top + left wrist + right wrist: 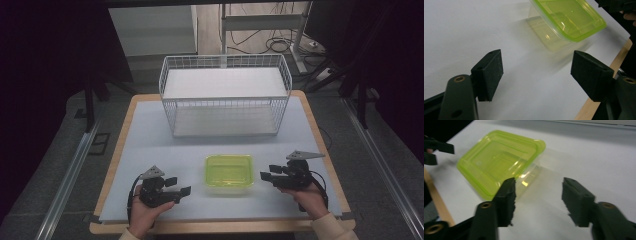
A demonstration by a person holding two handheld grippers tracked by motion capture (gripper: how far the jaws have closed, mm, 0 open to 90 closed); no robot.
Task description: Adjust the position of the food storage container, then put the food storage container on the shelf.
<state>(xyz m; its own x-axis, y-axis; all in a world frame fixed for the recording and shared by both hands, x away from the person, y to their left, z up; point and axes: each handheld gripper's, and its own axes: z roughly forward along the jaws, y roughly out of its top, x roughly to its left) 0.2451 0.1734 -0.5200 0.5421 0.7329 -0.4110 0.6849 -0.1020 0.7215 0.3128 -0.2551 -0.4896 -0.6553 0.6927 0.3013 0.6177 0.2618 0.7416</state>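
resting at the lower left of the high view, the left hand-held gripper (181, 186) sits on the tabletop (150, 140) with its jaws spread and nothing between them. at lower centre a clear container with a lime-green lid (229, 170) stands on the tabletop, between the two grippers and apart from both, in front of the white wire basket (225, 95) at upper centre. at the lower right, the right hand-held gripper (266, 173) points at the container, its jaws released and empty.
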